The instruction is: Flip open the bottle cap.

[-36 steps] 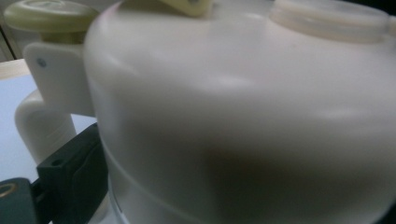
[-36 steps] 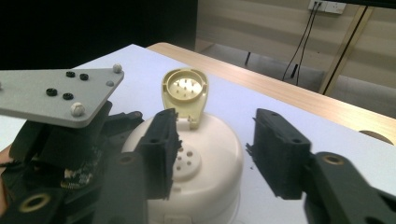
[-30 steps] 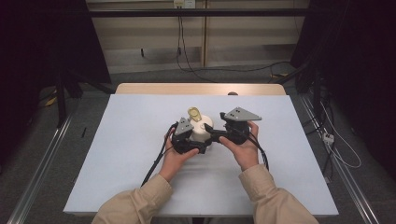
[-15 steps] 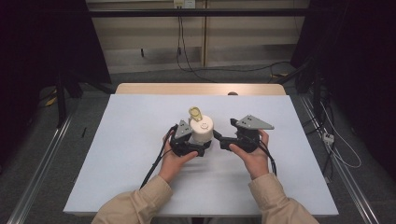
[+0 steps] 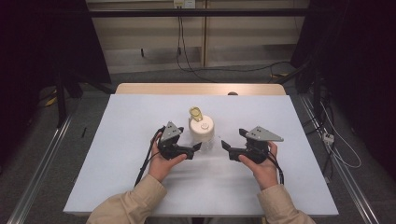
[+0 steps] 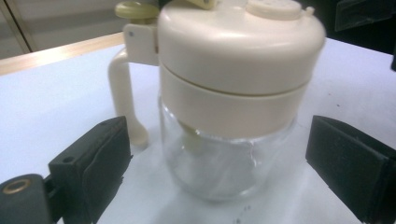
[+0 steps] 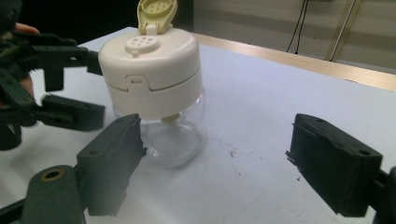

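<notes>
Left claw (image 5: 196, 150) and right claw (image 5: 226, 148) both gape empty beside the shaker jar (image 5: 201, 130), its flip cap raised, leaving it free on the surface (image 5: 116, 140); the right has just been widening.

Jar between two grippers, mid-table

Jar (image 5: 201, 132) stands upright on table (image 5: 116, 154), flip cap (image 5: 196, 112) raised at its 12 o'clock. Left gripper (image 5: 195, 149) just beside jar at 8 o'clock; right gripper (image 5: 225, 148) near at 4 o'clock, apart. Hands (image 5: 161, 165) behind grippers, toward 6 o'clock.
</notes>
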### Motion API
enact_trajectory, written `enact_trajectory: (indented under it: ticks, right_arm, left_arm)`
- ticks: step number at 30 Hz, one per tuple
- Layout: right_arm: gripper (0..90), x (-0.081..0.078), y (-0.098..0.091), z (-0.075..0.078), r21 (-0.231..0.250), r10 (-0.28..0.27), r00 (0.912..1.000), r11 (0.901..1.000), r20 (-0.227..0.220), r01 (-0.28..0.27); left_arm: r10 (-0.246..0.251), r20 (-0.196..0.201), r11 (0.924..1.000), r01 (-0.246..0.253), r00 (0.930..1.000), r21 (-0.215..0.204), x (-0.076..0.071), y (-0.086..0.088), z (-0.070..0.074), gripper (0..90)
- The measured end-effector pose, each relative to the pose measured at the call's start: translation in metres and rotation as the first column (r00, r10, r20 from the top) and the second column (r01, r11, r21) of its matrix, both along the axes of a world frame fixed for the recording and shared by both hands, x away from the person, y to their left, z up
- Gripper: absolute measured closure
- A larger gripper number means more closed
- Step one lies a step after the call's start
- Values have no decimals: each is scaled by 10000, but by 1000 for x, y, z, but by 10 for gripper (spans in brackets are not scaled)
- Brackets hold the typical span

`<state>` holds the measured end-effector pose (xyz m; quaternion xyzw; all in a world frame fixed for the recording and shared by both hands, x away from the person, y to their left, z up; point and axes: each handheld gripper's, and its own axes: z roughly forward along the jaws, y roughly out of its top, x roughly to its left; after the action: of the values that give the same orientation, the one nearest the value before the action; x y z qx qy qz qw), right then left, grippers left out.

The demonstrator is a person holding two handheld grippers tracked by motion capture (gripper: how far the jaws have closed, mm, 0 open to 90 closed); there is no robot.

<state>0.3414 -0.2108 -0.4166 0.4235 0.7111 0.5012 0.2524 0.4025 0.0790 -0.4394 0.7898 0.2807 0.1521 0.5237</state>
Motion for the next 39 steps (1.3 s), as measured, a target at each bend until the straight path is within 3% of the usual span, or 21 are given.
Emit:
enact_trajectory:
  ticks: [7,15,25,32,39]
  right_arm:
    - [166,-13,-7,-7,-171,31,9999,9998,142,-29]
    - [165,-25,-21,-14,16,-143,9998,9999,162,143]
    - [162,-38,-29,-17,58,-119,9997,9999,227,117]
    - [157,-44,-32,-19,76,-161,9995,9998,260,159]
    - [151,-50,-39,-22,38,-139,9998,9999,144,138]
  left_arm:
    - [-104,44,9999,104,9999,81,-8,22,5,59]
    - [-64,94,9998,61,9999,214,-16,44,7,58]
    - [204,108,9997,-205,9997,158,-24,68,11,60]
    - [349,174,9984,-356,9992,428,-29,85,11,66]
    - [433,-23,9986,-432,9991,298,-34,97,9,66]
